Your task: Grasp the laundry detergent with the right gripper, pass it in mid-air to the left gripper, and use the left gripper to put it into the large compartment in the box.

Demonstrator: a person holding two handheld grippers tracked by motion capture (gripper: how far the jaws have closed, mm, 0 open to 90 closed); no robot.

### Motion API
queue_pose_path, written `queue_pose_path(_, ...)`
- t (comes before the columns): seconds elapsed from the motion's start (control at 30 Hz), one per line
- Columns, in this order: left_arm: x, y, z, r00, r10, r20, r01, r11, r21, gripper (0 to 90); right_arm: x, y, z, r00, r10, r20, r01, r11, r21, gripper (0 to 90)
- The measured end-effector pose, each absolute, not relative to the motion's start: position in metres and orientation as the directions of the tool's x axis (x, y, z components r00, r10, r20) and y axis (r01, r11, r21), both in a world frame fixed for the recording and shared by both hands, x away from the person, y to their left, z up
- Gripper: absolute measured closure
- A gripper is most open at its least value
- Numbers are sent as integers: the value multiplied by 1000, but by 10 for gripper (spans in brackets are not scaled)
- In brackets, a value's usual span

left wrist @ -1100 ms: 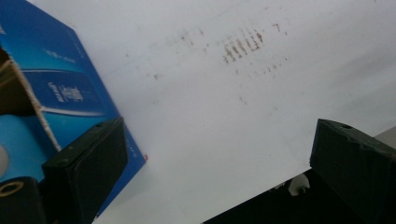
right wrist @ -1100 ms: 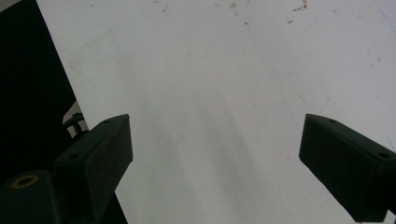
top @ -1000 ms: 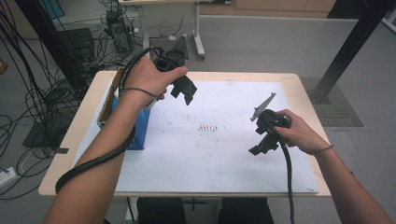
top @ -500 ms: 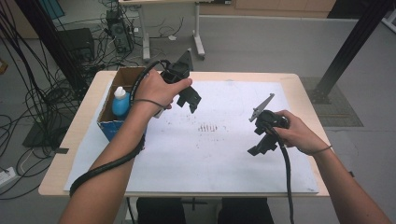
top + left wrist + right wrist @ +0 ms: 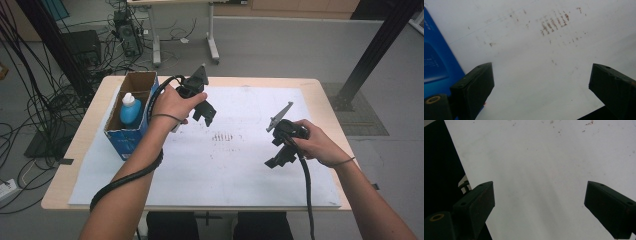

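A: The left gripper (image 5: 206, 111) hangs above the white sheet (image 5: 240, 165), just to the right of the cardboard box (image 5: 131, 134). In the left gripper view its jaws stand wide apart with nothing between them, only the sheet beneath.

B: And the right gripper (image 5: 276, 156)?

A: It is low over the sheet near the right side of the surface (image 5: 80, 150), held in the right hand (image 5: 311, 142). In the right gripper view its jaws are spread wide and hold nothing; bare white sheet shows in the gap.

B: What is nearest the left one?

A: The box, at the left side of the surface. Its top is open, its outer wall is blue, and a blue bottle (image 5: 130, 111) with a white cap stands upright inside it. In the left gripper view the box's blue wall (image 5: 436, 62) sits just beside the left jaw.

B: Anything on the sheet?

A: A patch of small brownish marks (image 5: 223, 136) lies between the two grippers, closer to the left one. The two grippers are well apart.
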State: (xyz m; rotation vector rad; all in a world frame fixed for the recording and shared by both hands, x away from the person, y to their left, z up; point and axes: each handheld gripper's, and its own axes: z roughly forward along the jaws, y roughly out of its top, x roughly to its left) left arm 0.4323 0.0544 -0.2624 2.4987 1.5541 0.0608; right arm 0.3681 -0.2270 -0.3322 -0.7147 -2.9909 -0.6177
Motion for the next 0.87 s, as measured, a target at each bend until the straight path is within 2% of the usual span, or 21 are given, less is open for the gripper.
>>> queue_pose_path(0.87,428,59,-263,435,897,-80,890,-414,192,73,354,-226,-324,-890,447,86,445,813,375,88)
